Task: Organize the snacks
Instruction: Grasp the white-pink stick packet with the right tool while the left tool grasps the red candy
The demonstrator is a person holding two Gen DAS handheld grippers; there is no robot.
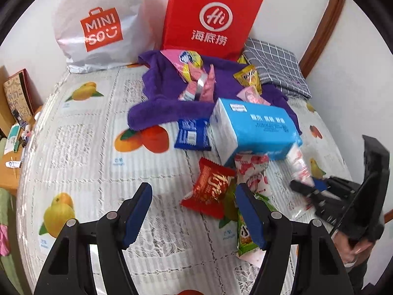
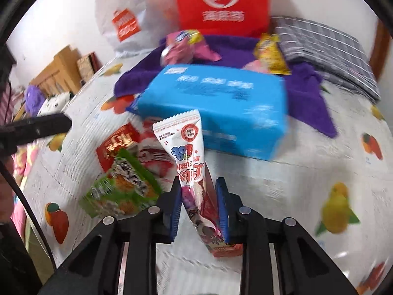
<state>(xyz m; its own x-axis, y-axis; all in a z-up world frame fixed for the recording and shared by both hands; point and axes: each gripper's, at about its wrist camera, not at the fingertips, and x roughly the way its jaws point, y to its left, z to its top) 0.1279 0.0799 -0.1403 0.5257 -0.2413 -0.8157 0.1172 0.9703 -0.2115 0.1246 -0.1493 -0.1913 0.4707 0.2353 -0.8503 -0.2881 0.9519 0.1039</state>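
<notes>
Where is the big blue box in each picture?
Left wrist: the blue box sits right of center, beyond the open left gripper.
Right wrist: the box is at center, behind the packet the right gripper holds.
Shared landmark: the red bag behind it.

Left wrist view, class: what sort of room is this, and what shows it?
Probably a bedroom. The snacks lie on a fruit-print bedspread, a folded checked blanket sits at the wall, and a cluttered wooden side table stands beside it.
</notes>
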